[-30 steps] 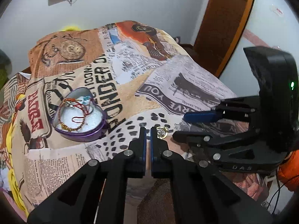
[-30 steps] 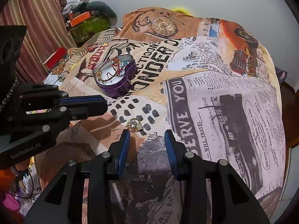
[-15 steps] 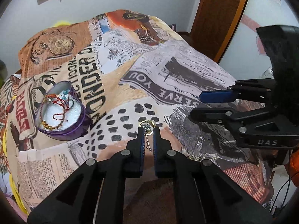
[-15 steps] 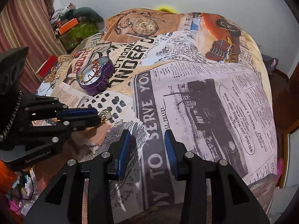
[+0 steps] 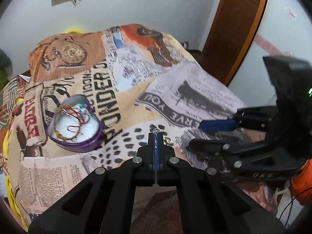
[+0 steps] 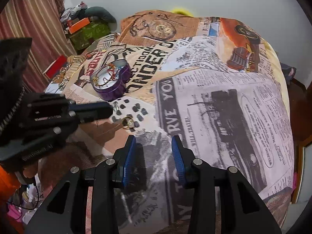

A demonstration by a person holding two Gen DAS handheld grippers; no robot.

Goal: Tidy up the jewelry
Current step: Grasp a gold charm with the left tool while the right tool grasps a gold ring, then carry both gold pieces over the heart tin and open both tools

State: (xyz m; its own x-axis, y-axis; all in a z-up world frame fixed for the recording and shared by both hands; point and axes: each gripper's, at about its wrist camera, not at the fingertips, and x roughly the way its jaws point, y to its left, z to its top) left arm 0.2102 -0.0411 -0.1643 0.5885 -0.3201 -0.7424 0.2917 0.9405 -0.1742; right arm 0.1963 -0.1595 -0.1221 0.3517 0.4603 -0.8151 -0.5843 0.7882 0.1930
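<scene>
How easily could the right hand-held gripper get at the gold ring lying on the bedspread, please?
Probably easily: the right hand-held gripper is open and the gold ring lies uncovered just ahead to its left. The left hand-held gripper hovers close by, so it might crowd the approach.

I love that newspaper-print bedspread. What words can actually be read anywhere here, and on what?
"SERVE YOU": bedspread, black banner; only "RVE YOU" shows in the right wrist view.
"WILL TRAVEL": bedspread, small line beside that banner.
"ONDER": bedspread, big black letters beside the heart-shaped purple tin; the word is cut off.
Red lettering left of the tin: too distorted.
Fine newsprint and gripper markings: too blurred.
</scene>
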